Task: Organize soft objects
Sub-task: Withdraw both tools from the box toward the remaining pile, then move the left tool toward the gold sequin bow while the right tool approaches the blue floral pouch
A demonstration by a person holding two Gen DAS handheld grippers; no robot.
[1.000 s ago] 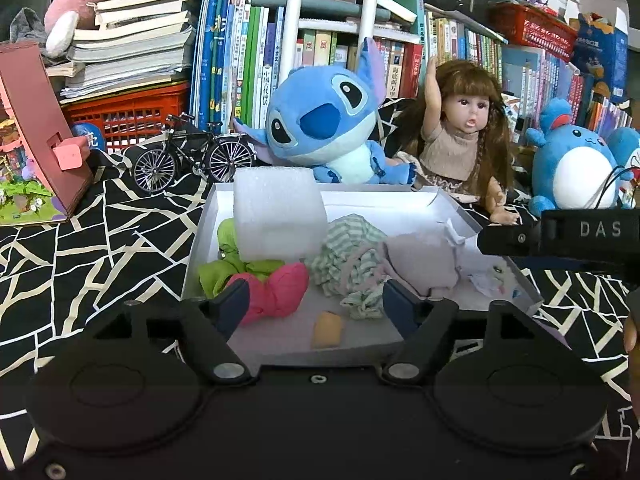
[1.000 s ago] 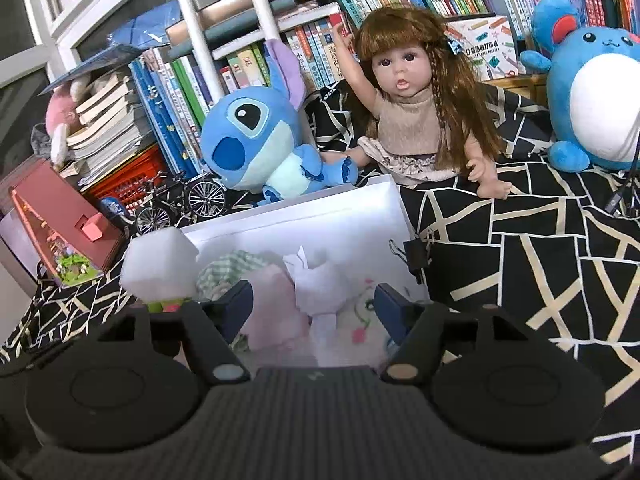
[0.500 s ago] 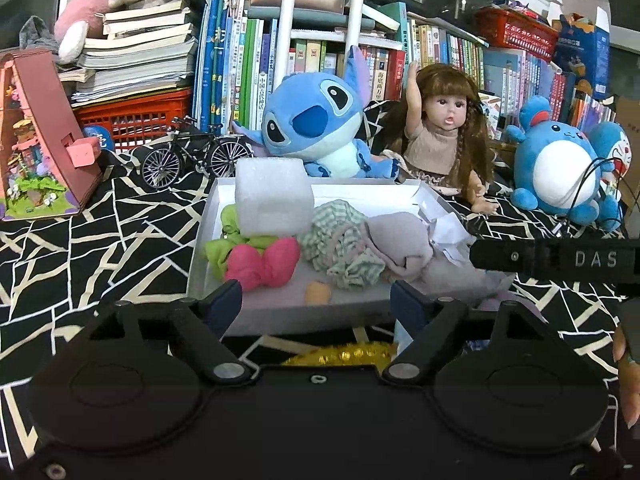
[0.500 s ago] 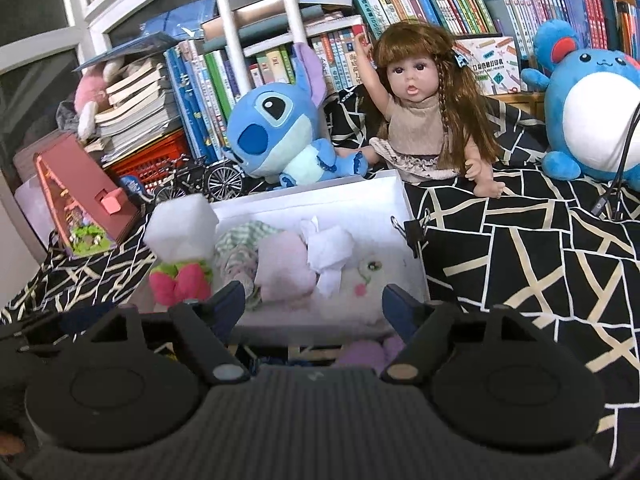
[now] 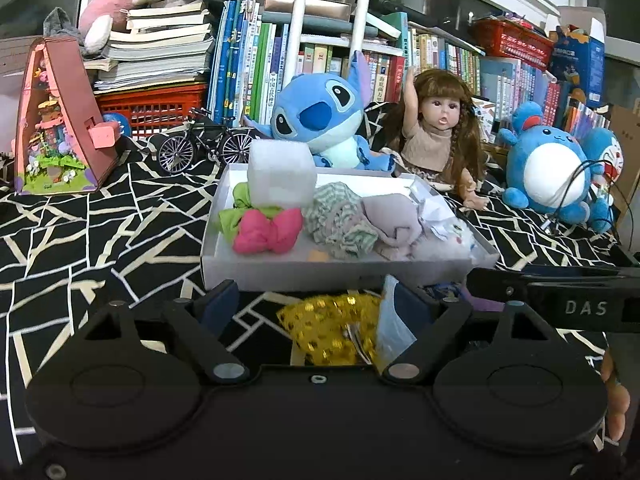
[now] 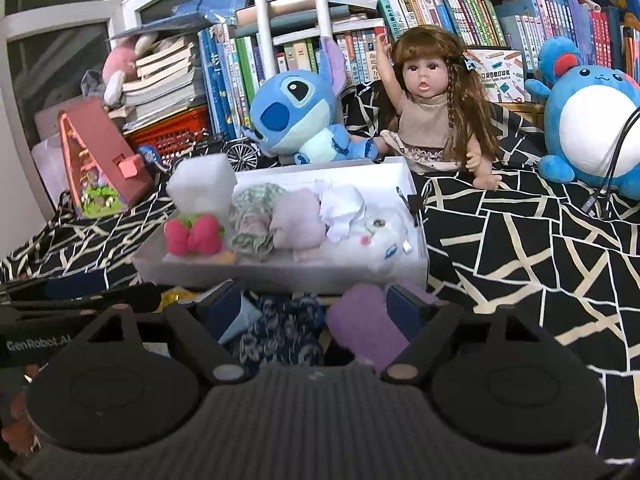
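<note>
A white box (image 5: pixel 344 270) (image 6: pixel 280 274) on the black patterned cloth holds a foam block (image 5: pixel 280 178), pink and green bows (image 5: pixel 268 232), a striped cloth (image 5: pixel 340 220), a mauve cloth (image 5: pixel 394 220) and a white plush (image 6: pixel 380 236). My left gripper (image 5: pixel 314 306) is open and empty, in front of the box, over a gold sequin pouch (image 5: pixel 332 328). My right gripper (image 6: pixel 314 306) is open and empty, over a dark floral cloth (image 6: pixel 280 332) and a purple cloth (image 6: pixel 368 328). The right gripper's body shows in the left wrist view (image 5: pixel 560 300).
Behind the box sit a blue Stitch plush (image 5: pixel 320 120), a doll (image 5: pixel 436 128), a round blue plush (image 5: pixel 552 172), a toy bicycle (image 5: pixel 204 148) and a pink toy house (image 5: pixel 56 120). Bookshelves stand behind them.
Both grippers have pulled back from above the box toward the near side. The gold pouch, floral cloth and purple cloth in front of the box have come into view.
</note>
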